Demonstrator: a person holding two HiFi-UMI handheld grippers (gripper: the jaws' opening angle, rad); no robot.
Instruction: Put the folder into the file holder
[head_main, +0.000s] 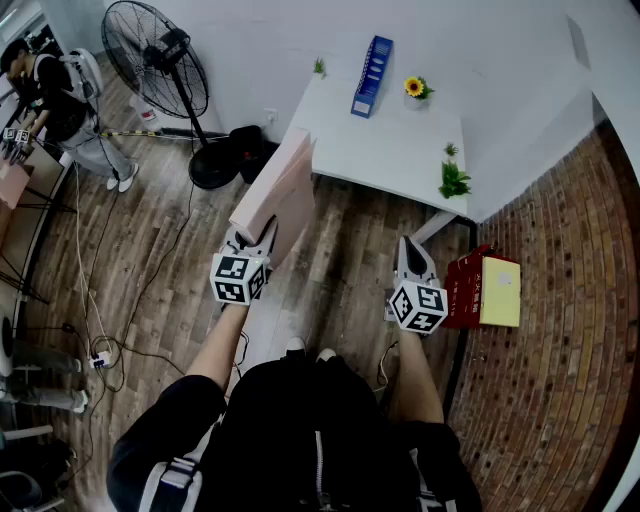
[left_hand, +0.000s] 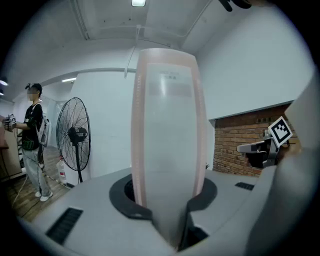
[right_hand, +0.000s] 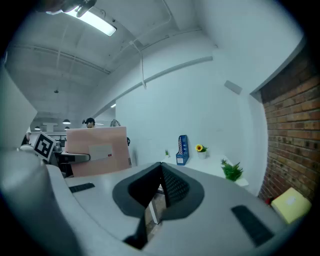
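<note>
Folder (head_main: 275, 195) stands on edge, pinched at its near end between the jaws of the left gripper (head_main: 252, 238). My guess is that it is held upright so it can slide straight down into the holder (head_main: 371, 76). That blue holder stands at the far side of the table (head_main: 400, 150), toward one o'clock and well apart from the folder. The right gripper (head_main: 411, 250), at four o'clock of the folder, has its jaws pressed together on nothing.

The folder's (head_main: 275, 190) lower end is hidden inside the left gripper (head_main: 253, 238), and the file holder (head_main: 371, 76) at 12 o'clock is too small to see inside.
</note>
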